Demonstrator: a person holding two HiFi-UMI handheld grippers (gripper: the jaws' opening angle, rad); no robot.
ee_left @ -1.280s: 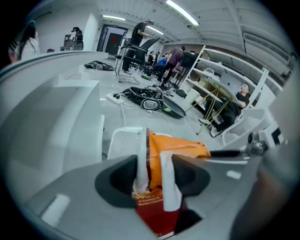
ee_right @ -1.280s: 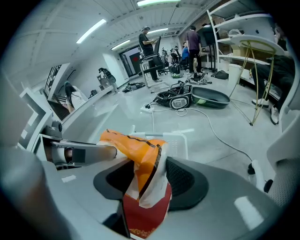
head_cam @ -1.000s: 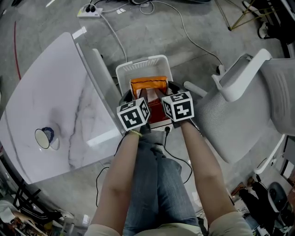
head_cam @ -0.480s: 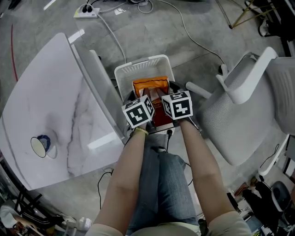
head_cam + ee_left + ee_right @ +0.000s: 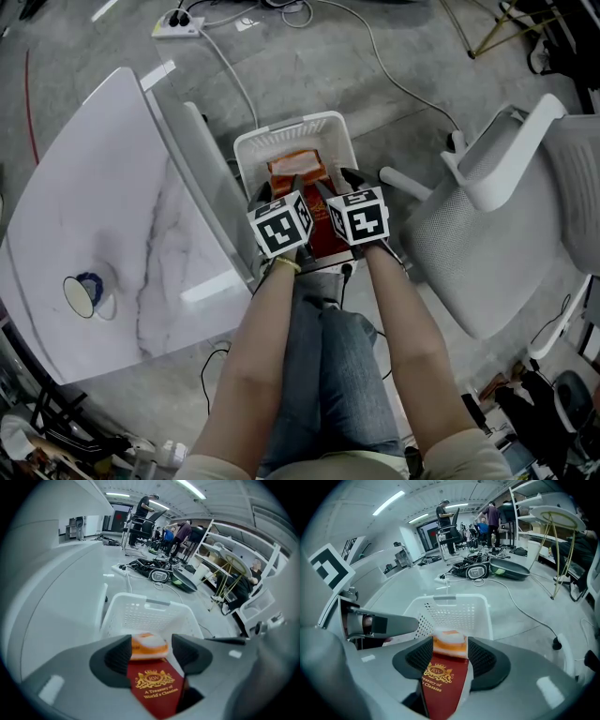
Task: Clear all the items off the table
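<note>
A white plastic basket [image 5: 281, 131] stands on the floor between the table and a chair. A red hardback book [image 5: 323, 239] lies in it, and an orange-and-white pack [image 5: 295, 164] lies blurred past the book's far end. My left gripper [image 5: 281, 190] and right gripper [image 5: 337, 183] hang side by side over the basket's near half, pointing steeply down. Both have just been opening. In the left gripper view the pack [image 5: 149, 646] and book [image 5: 154, 686] show in the gap, untouched by the pads. The right gripper view shows the same pack [image 5: 450, 644] and book [image 5: 440, 681].
A white marble-pattern table [image 5: 94, 206] stands at the left, with a small blue-and-white cup [image 5: 84, 291] near its front corner. A white mesh chair [image 5: 487, 216] stands at the right. A power strip [image 5: 183, 23] and cables lie on the floor beyond the basket.
The orange pack, held up between the two grippers before, now sits lower and smaller inside the basket. Both grippers have sunk slightly towards the basket.
</note>
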